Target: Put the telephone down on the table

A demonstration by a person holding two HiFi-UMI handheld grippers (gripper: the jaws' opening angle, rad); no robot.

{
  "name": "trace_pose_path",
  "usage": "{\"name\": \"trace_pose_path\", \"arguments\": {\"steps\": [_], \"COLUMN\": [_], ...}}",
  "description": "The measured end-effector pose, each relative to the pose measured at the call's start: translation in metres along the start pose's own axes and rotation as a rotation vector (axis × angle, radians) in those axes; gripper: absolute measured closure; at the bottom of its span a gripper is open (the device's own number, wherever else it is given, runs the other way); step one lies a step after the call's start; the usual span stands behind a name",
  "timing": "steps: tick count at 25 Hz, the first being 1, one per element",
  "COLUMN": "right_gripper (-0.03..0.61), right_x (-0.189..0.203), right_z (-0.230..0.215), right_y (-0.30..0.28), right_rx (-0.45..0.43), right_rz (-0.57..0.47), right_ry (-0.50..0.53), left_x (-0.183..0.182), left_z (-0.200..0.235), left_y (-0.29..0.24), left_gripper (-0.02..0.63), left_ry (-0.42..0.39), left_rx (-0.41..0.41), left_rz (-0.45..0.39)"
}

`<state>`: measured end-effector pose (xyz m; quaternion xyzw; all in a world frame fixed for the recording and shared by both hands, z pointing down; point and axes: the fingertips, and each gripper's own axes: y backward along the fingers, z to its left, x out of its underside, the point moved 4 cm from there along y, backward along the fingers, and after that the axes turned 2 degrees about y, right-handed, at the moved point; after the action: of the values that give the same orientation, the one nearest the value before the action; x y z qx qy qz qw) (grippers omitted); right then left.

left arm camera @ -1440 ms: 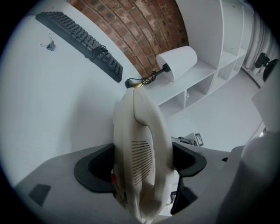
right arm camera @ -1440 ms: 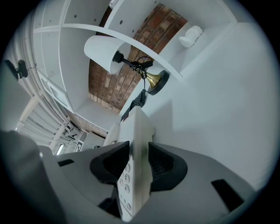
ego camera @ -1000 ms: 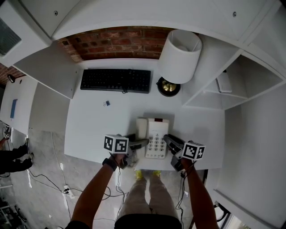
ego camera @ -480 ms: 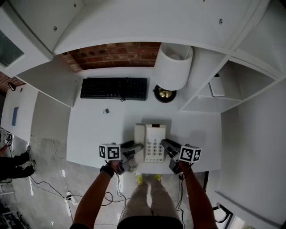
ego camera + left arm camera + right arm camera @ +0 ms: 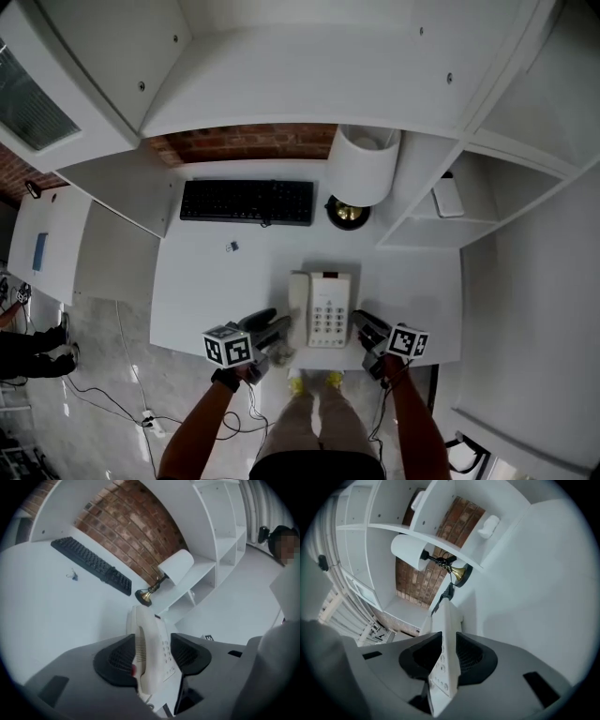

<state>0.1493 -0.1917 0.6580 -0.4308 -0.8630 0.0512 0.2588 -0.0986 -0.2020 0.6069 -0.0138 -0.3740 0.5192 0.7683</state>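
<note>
A cream telephone point(image 5: 322, 309) with its handset on the left lies on the white table point(image 5: 216, 281) near the front edge. My left gripper point(image 5: 272, 330) reaches in from the phone's left. In the left gripper view the handset point(image 5: 146, 648) stands between the closing jaws of that gripper point(image 5: 152, 654); the left pad touches it and a gap shows at the right pad. My right gripper point(image 5: 366, 325) is at the phone's right side. In the right gripper view its closing jaws point(image 5: 443, 656) have both pads against the phone's thin edge point(image 5: 448, 620).
A black keyboard point(image 5: 247, 201) lies at the back of the table, a small clip point(image 5: 232, 247) in front of it. A white-shaded lamp point(image 5: 361, 164) on a brass base point(image 5: 347, 213) stands behind the phone. White shelves point(image 5: 441, 202) rise at the right.
Both grippers' jaws have narrowed around the phone's sides. The head view has tilted, so the table sits lower in the picture. The phone stays on the table.
</note>
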Motion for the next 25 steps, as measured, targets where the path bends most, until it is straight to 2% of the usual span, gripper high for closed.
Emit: {"name": "trace_pose_path", "arguments": {"steps": [2, 3, 5, 8, 10, 16, 18, 22, 25], "right_gripper": [0.515, 0.532, 0.564, 0.581, 0.581, 0.581, 0.581, 0.581, 0.581], "right_x": [0.0, -0.002, -0.01, -0.024, -0.034, -0.064, -0.073, -0.093, -0.101], "right_z": [0.018, 0.028, 0.051, 0.101, 0.136, 0.223, 0.245, 0.272, 0.282], "right_y": [0.016, 0.025, 0.043, 0.069, 0.087, 0.123, 0.131, 0.146, 0.153], "right_rx": [-0.018, -0.018, 0.011, 0.024, -0.004, -0.062, -0.107, -0.164, -0.138], "right_rz": [-0.021, -0.036, -0.064, -0.103, -0.141, -0.247, -0.293, -0.373, -0.42], "right_ry": [0.032, 0.054, 0.14, 0.295, 0.348, 0.535, 0.553, 0.571, 0.605], "left_x": [-0.014, -0.021, -0.036, -0.053, -0.065, -0.097, -0.106, -0.128, -0.138], "left_z": [-0.016, -0.026, -0.049, -0.081, -0.104, -0.162, -0.173, -0.187, -0.197], "left_y": [0.019, 0.028, 0.047, 0.074, 0.093, 0.131, 0.139, 0.152, 0.166], "left_gripper": [0.508, 0.561, 0.586, 0.595, 0.595, 0.595, 0.594, 0.594, 0.594], "left_ry": [0.004, -0.008, -0.067, -0.156, -0.179, -0.303, -0.356, -0.496, -0.563], "left_rx": [-0.003, -0.006, -0.025, -0.084, -0.12, -0.136, -0.164, -0.287, -0.28], "left_rz": [-0.087, -0.124, -0.172, -0.229, -0.284, -0.384, -0.41, -0.468, -0.502]}}
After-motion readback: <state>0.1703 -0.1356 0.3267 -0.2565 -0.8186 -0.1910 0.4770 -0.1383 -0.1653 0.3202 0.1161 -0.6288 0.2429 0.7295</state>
